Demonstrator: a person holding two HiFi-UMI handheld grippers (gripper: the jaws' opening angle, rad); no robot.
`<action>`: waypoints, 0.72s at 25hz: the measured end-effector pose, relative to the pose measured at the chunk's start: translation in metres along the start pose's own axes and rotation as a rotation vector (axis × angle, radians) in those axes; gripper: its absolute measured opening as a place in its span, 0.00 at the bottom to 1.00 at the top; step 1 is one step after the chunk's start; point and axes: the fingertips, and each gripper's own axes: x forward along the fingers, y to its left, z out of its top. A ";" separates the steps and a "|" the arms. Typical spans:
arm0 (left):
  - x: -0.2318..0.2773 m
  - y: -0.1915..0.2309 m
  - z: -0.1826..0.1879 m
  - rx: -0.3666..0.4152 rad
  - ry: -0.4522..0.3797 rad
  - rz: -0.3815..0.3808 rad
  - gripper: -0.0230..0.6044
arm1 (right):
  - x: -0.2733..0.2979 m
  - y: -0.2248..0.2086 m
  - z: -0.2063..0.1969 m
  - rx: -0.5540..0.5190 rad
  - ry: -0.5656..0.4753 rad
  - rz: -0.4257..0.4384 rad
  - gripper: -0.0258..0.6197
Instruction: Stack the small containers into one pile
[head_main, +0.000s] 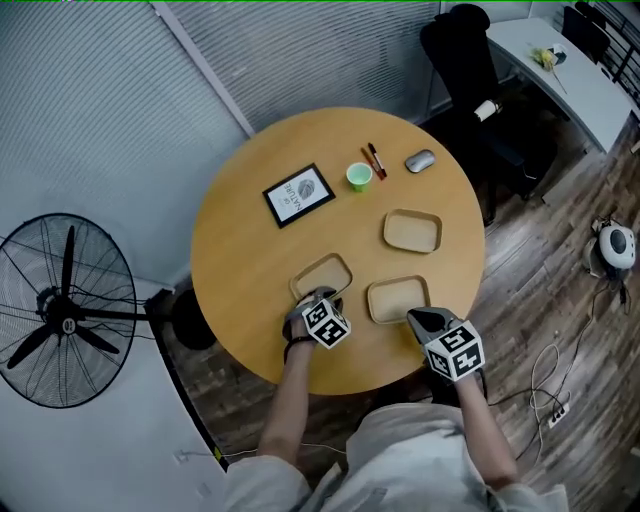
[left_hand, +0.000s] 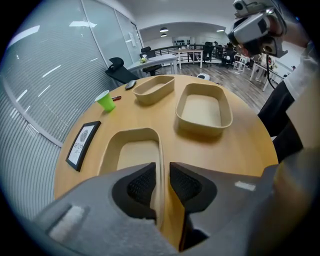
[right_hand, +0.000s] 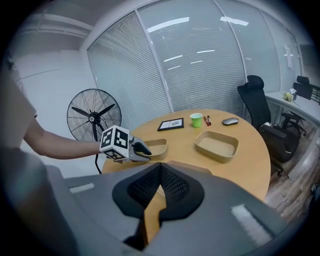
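Note:
Three shallow beige containers lie apart on the round wooden table (head_main: 240, 250). My left gripper (head_main: 322, 293) is shut on the right wall of the near-left container (head_main: 322, 272); in the left gripper view that wall (left_hand: 159, 150) runs between the pads. The near-right container (head_main: 398, 299) lies just ahead of my right gripper (head_main: 418, 318), whose jaws are shut with the pads touching and nothing between them. In the right gripper view only a strip of that container's rim (right_hand: 192, 165) shows behind the jaws. The third container (head_main: 411, 231) sits farther back on the right.
At the back of the table stand a green cup (head_main: 359, 177), a framed picture (head_main: 298, 195), two pens (head_main: 375, 160) and a mouse (head_main: 420, 160). A floor fan (head_main: 65, 310) stands to the left. A black office chair (head_main: 465, 50) is beyond the table.

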 end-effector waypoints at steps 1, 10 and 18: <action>0.004 0.000 -0.002 0.013 0.011 -0.003 0.18 | -0.002 -0.001 -0.001 0.005 -0.003 -0.004 0.04; 0.007 0.002 -0.001 0.095 0.056 0.028 0.07 | -0.016 -0.010 -0.013 0.025 -0.006 -0.031 0.04; -0.030 -0.009 0.044 0.121 -0.030 0.065 0.07 | -0.024 -0.009 -0.016 0.041 -0.035 -0.021 0.04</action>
